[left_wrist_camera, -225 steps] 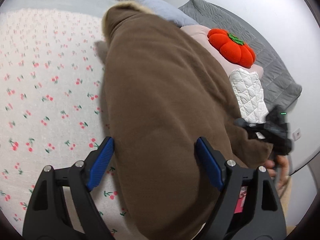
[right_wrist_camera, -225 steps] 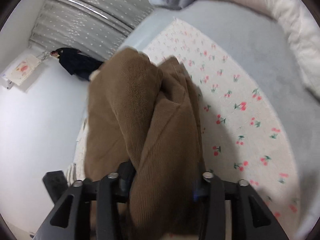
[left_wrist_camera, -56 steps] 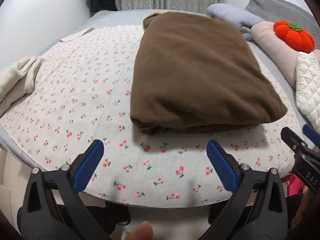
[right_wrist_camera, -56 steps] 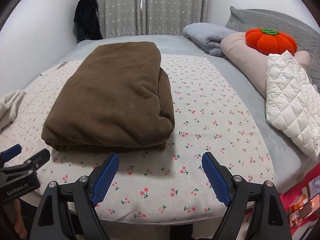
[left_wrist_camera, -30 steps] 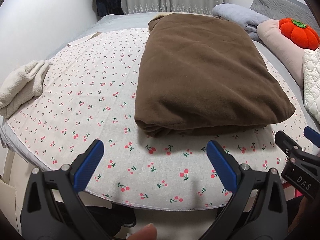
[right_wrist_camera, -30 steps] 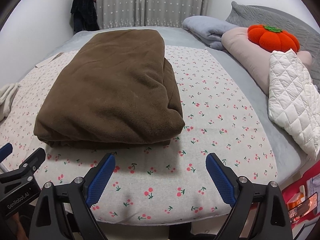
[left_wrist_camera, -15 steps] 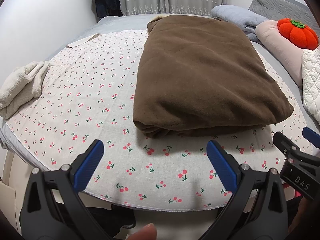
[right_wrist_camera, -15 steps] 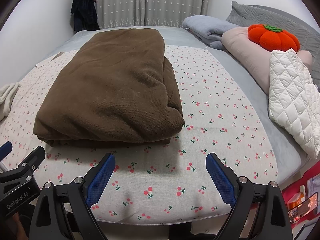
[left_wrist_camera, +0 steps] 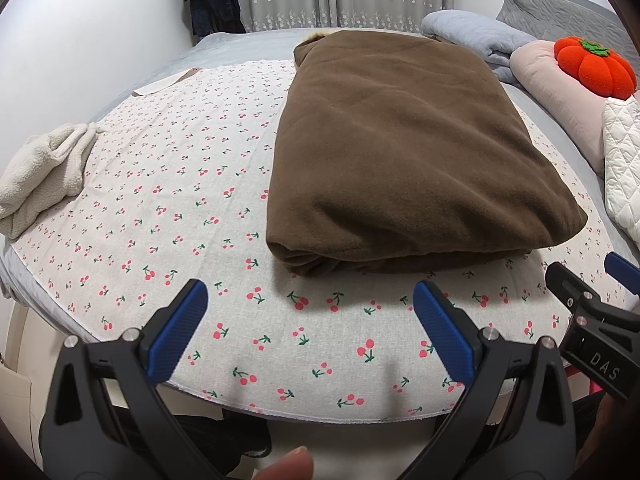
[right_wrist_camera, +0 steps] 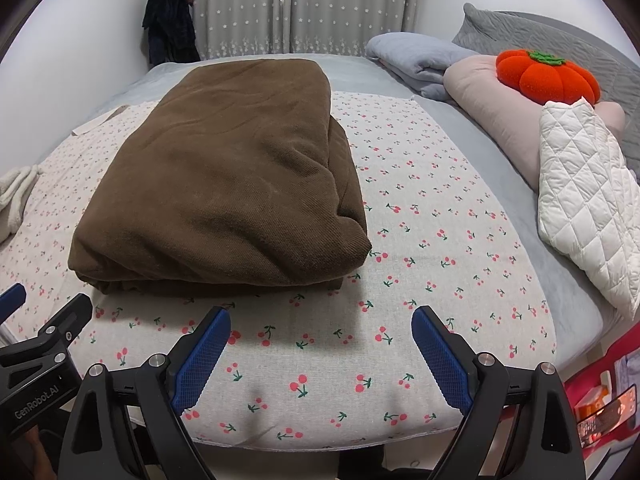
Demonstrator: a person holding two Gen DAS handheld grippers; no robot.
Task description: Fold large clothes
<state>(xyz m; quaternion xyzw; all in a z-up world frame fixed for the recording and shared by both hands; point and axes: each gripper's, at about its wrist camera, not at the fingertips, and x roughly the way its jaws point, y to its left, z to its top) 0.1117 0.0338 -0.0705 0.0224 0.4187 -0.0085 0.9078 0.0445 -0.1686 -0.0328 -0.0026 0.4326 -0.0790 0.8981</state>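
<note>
A large brown fleece garment (left_wrist_camera: 400,152) (right_wrist_camera: 232,184) lies folded into a thick rectangle on the cherry-print sheet (left_wrist_camera: 168,184) (right_wrist_camera: 440,248) that covers the bed. My left gripper (left_wrist_camera: 310,304) hovers open over the sheet's near edge, a little short of the fold, with nothing between its blue pads. My right gripper (right_wrist_camera: 320,330) is open too, at the same edge, facing the garment's near right corner. Each gripper shows at the side of the other's view.
A cream fleece bundle (left_wrist_camera: 40,172) lies at the bed's left edge. On the right are a white quilted piece (right_wrist_camera: 588,200), a pink pillow (right_wrist_camera: 496,120), an orange pumpkin cushion (right_wrist_camera: 548,76) and a grey-blue blanket (right_wrist_camera: 420,60). A dark coat (right_wrist_camera: 170,20) hangs by the curtains.
Seconds ago the right gripper was shut on the brown garment, lifting it; both have since let go and drawn back to the bed's edge. Over the last second almost nothing has moved.
</note>
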